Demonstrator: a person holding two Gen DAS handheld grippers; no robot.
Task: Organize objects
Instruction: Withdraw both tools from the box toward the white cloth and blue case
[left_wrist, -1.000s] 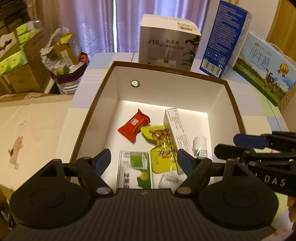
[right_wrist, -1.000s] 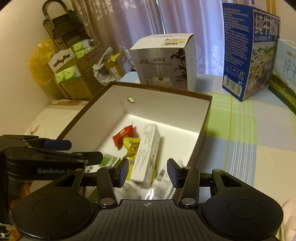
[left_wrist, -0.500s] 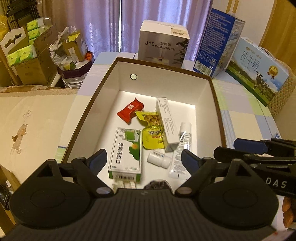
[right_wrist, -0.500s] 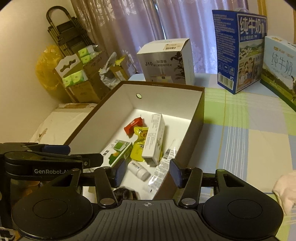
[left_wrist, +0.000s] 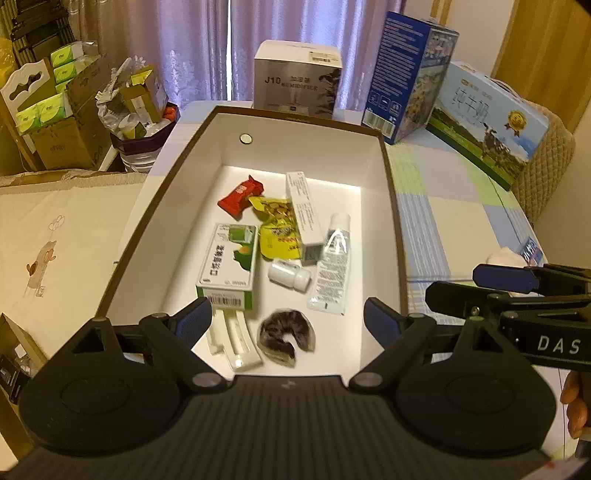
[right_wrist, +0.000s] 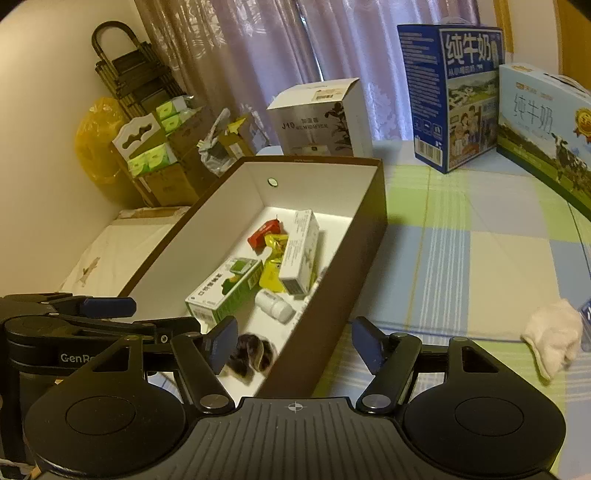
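Both tongs hang spread over the near end of the open box (left_wrist: 391, 206) on the tabletop (right_wrist: 480, 258): left tongs (left_wrist: 287, 317) pinch nothing, right tongs (right_wrist: 291, 341) are widening, also bare. A dark hair tie (left_wrist: 286, 336) lies by the box's near wall; a white cloth (right_wrist: 552, 338) sits near the tabletop's right edge.

Far edge of worktop (right_wrist: 480, 258): humidifier carton (left_wrist: 297, 79), 2 milk cartons, blue (left_wrist: 408, 72) and pale (left_wrist: 487, 122). Curtains (left_wrist: 192, 48) behind. Tissue packs (right_wrist: 155, 155) far left.
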